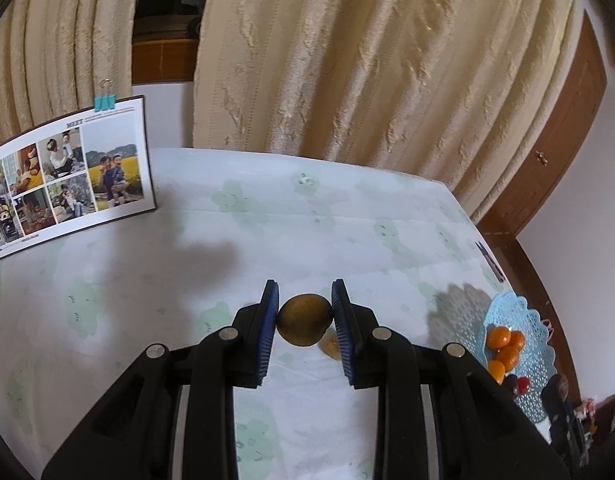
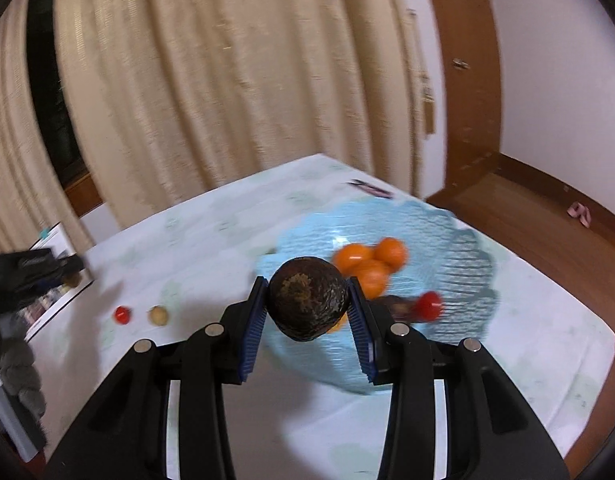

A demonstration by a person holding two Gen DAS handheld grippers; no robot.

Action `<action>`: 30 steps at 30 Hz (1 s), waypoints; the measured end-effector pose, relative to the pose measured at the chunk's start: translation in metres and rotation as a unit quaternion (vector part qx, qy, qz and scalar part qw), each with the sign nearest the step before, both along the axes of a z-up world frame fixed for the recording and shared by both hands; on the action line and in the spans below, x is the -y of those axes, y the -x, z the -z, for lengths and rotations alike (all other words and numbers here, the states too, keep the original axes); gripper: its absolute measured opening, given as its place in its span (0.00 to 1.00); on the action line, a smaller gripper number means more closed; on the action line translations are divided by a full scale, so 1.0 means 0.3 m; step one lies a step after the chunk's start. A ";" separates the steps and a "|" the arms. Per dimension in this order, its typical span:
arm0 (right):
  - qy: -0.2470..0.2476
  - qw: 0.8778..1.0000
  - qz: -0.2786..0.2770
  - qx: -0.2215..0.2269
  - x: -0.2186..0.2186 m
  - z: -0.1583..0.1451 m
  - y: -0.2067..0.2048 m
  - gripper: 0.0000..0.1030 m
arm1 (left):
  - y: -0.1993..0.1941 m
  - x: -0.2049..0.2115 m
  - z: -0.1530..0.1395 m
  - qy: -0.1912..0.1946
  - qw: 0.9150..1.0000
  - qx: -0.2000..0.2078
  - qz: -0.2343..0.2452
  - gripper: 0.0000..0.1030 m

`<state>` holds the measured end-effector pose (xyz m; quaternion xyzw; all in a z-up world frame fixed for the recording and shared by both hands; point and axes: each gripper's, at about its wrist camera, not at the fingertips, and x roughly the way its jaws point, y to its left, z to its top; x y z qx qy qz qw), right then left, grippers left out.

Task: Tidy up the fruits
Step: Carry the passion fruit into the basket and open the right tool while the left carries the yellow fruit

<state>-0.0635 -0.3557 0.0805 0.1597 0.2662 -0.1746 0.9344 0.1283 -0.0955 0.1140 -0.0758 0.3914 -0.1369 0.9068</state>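
Note:
My left gripper [image 1: 304, 308] is shut on a round brownish-green fruit [image 1: 304, 320], held above the table; a small tan fruit [image 1: 330, 345] lies on the cloth just below it. My right gripper [image 2: 307, 304] is shut on a dark rough-skinned avocado [image 2: 307, 300], held over the near edge of the light blue lattice basket [image 2: 459, 248]. The basket holds several oranges [image 2: 365, 260], a red tomato [image 2: 427, 305] and a dark fruit. It also shows in the left wrist view [image 1: 535, 364] at the right. A red tomato [image 2: 122, 314] and a tan fruit [image 2: 158, 315] lie on the table to the left.
The table has a white cloth with pale green prints [image 1: 267, 208]. A clipped photo calendar [image 1: 67, 176] stands at the back left. Beige curtains [image 1: 347, 60] hang behind. The table's right edge drops to a wooden floor [image 2: 527, 216]. A dark pen-like item [image 2: 371, 189] lies beyond the basket.

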 end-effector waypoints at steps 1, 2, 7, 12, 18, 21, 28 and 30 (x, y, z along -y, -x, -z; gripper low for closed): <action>-0.003 1.000 0.011 -0.002 0.029 0.008 0.010 0.40 | 0.004 0.007 -0.001 -0.001 1.000 0.001 0.003 0.27; -0.006 1.000 0.017 -0.003 0.047 0.013 0.018 0.40 | 0.009 0.014 0.000 -0.003 1.000 0.002 0.006 0.27; -0.014 0.999 0.040 -0.012 0.116 0.046 0.044 0.40 | 0.037 0.051 -0.001 -0.008 1.000 0.006 0.022 0.27; -0.020 0.998 0.049 -0.023 0.155 0.080 0.048 0.40 | 0.061 0.085 0.002 -0.013 0.999 0.009 0.038 0.27; -0.031 0.998 0.053 -0.032 0.186 0.113 0.042 0.40 | 0.076 0.105 0.003 -0.016 0.999 0.011 0.049 0.27; -0.039 0.997 0.055 -0.028 0.197 0.113 0.048 0.47 | 0.078 0.110 0.002 -0.016 0.998 0.011 0.051 0.27; -0.036 0.998 0.058 0.000 0.219 0.085 0.089 0.52 | 0.092 0.125 0.000 -0.019 0.998 0.015 0.060 0.27; -0.039 0.997 0.066 0.005 0.237 0.084 0.111 0.52 | 0.104 0.135 -0.005 -0.021 0.998 0.019 0.063 0.27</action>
